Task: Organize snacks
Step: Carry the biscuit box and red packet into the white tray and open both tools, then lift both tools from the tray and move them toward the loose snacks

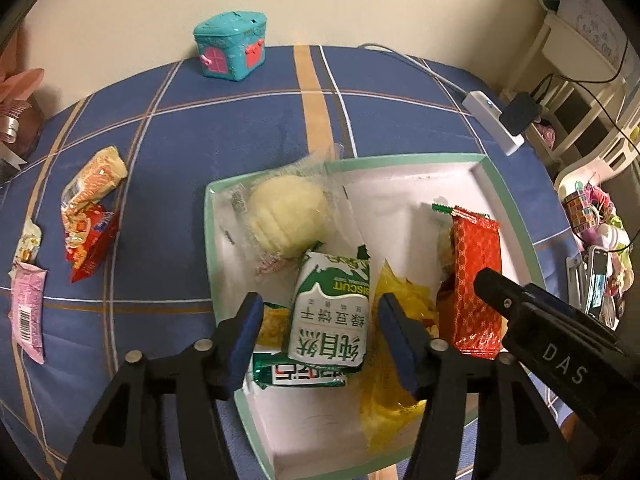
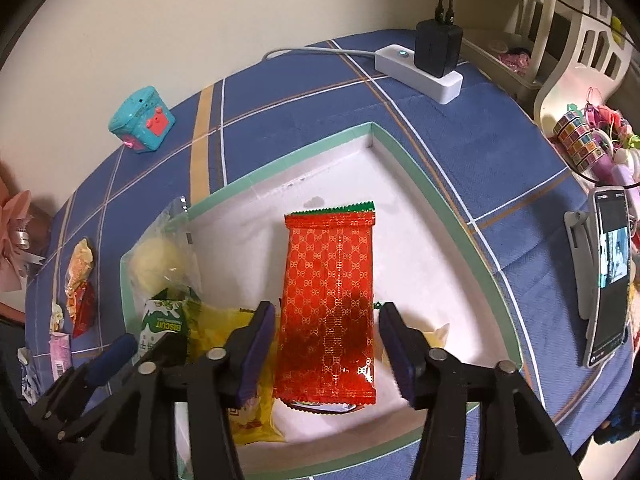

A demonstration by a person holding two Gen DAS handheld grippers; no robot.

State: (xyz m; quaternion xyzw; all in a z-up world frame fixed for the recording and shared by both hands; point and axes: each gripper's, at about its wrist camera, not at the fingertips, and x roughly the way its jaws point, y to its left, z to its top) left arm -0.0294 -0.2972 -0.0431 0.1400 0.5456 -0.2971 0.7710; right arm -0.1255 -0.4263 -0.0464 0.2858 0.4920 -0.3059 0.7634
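Left gripper (image 1: 318, 340) open around the biscuit packet (image 1: 330, 312), apparently settling it in the box (image 1: 516, 216). Right gripper (image 2: 328, 352) open astride the red packet (image 2: 330, 300), likewise.

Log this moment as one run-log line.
left gripper: open over green-and-white biscuit packet | right gripper: open over red patterned foil packet | both in green-rimmed white box

"BISCUIT" on the green-white packet (image 1: 330, 312); "DAS" on the right gripper (image 1: 560, 356).
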